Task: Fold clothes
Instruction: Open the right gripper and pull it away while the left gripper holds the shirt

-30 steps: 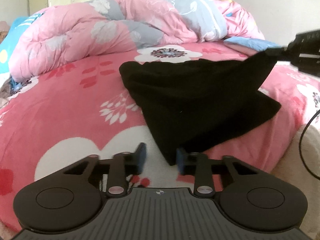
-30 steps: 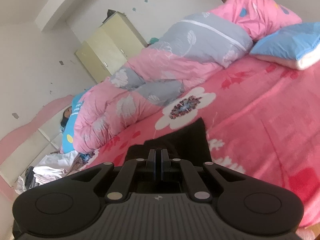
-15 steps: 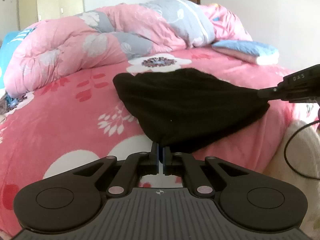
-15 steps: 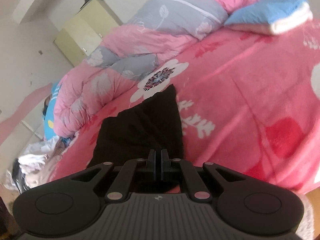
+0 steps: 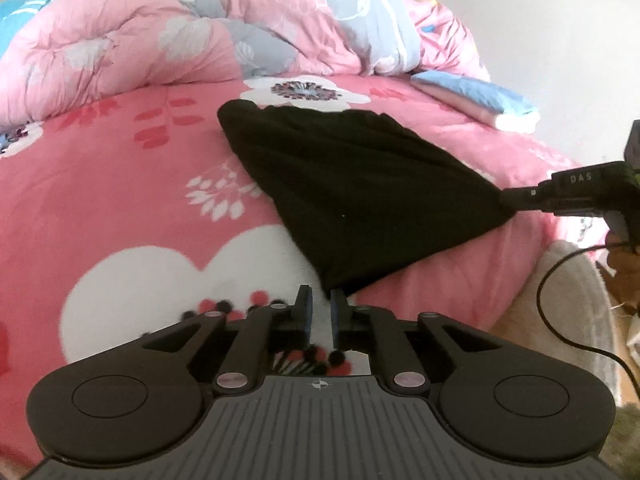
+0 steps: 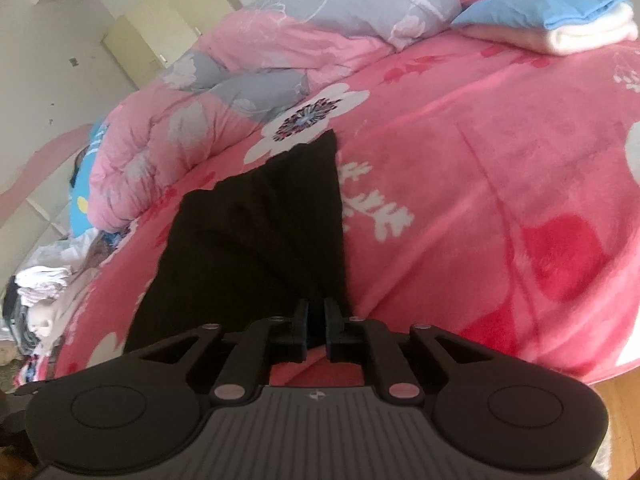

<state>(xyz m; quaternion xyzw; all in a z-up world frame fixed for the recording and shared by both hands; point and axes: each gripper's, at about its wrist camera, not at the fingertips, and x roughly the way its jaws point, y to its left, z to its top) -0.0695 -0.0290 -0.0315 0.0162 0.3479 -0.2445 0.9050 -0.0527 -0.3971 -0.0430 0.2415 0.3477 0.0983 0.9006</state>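
Observation:
A black garment [image 5: 360,196] lies spread on the pink flowered bed [image 5: 120,208], drawn out into a rough triangle. In the left wrist view my left gripper [image 5: 320,308] stands slightly open at the bed's near edge; the garment's near corner lies just past its fingertips, and bedsheet shows between them. The right gripper [image 5: 508,200] comes in from the right and pinches the garment's right corner, pulling it to a point. From the right wrist, the right gripper [image 6: 316,318] is shut on dark cloth, with the black garment [image 6: 256,240] stretching away from it.
A rolled pink and grey quilt [image 5: 200,36] runs along the far side of the bed. A folded blue and white blanket [image 5: 480,100] lies at the far right. A cable [image 5: 560,300] hangs off the bed's right edge. Clothes are piled on the floor [image 6: 36,284].
My left gripper went from open to shut on the near corner, and now stands slightly open with the corner loose. The right gripper carried its corner down towards the bed's front edge.

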